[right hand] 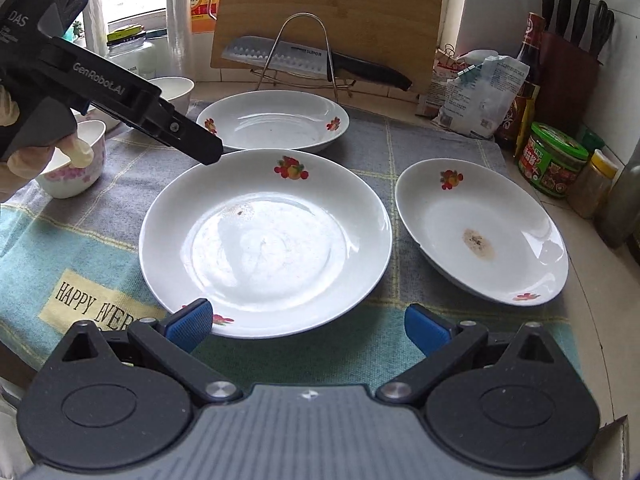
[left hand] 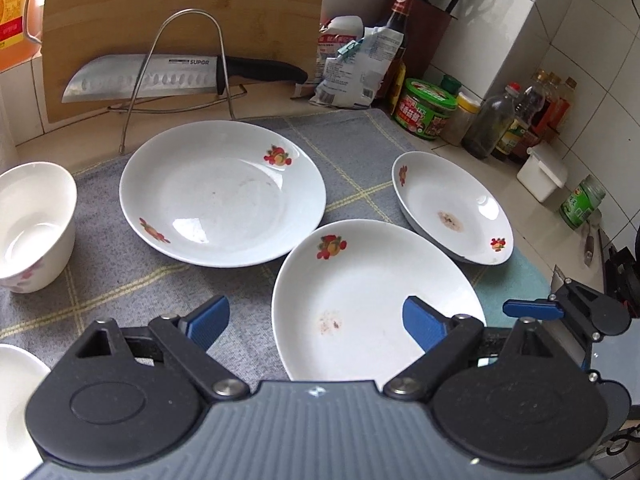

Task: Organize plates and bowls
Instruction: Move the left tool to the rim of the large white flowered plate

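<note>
Blue-padded fingers of the right gripper (right hand: 308,326) stand spread and empty at the near rim of the middle plate (right hand: 266,242), its left pad just over the flower print on that rim; I judge it is lining up to take this plate by its edge. From that middle plate, everything else can be placed. It lies flat on the checked cloth (right hand: 92,240), which probably keeps the crockery from sliding on the counter. To its right, apart from it, sits the stained plate (right hand: 482,232), tipped a little, its far edge seemingly resting higher. Behind the middle plate, close but not stacked, lies the far plate (right hand: 274,120). None of the three is yet piled on another, so the sorting looks barely begun.

Left of the middle plate, the left gripper (left hand: 316,322) hovers, held by a gloved hand (right hand: 44,156), fingers parted with nothing between them. Further left stands a flowered bowl (right hand: 74,168), upright, with more bowls behind it. Beyond the far plate, a wire rack (right hand: 304,52) props a knife (right hand: 304,60) against a cutting board (right hand: 332,16).
</note>
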`<state>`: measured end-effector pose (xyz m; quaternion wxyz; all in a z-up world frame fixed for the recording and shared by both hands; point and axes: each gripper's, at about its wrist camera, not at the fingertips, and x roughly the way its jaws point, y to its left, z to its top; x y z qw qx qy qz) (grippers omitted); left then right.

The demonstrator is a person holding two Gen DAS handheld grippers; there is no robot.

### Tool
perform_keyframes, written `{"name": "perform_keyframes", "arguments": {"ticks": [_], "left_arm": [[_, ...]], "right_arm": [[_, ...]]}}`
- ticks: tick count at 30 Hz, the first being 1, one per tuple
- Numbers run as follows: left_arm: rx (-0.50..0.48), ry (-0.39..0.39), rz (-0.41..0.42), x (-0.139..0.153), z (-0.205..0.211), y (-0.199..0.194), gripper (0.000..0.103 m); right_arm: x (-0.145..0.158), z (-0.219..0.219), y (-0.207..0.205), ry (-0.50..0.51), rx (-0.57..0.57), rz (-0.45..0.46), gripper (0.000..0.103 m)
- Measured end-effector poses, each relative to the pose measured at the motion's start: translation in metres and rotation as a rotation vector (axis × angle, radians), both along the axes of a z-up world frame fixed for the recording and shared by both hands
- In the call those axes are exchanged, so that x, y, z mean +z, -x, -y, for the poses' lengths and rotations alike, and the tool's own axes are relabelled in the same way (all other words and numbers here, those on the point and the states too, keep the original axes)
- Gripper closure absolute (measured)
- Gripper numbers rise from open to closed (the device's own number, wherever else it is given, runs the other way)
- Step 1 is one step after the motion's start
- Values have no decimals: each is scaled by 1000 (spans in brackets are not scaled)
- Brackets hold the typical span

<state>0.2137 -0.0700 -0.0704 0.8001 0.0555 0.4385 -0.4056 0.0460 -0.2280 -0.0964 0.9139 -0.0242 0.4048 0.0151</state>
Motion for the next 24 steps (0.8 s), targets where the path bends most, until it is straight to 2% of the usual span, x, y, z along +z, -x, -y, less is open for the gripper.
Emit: {"name": "perform_keyframes", "arguments": {"ticks": [4,9,12,16,21,24], "left_arm": [[11,-14,-20,-6,5,-1,10],[24,-69,-36,-16,18,-1,10],[39,-74,-67,-22,22,-1,4],[77,-97,-79,-31,25,-5,4],[91,-92,-112,-36,28,-9,3],[67,-89,-95,-36,34,-7,3]], "right_arm": [[-7,2,4,-20,54,-14,0],[-19,7,3,-3,80,-16,0],[-25,12,-2,-18,106,-20,0],[-30,17,-9,-33,139,-3,0],[-36,17,-16,-31,186,14,0],[-37,16,-18,-30,222,27,0]]}}
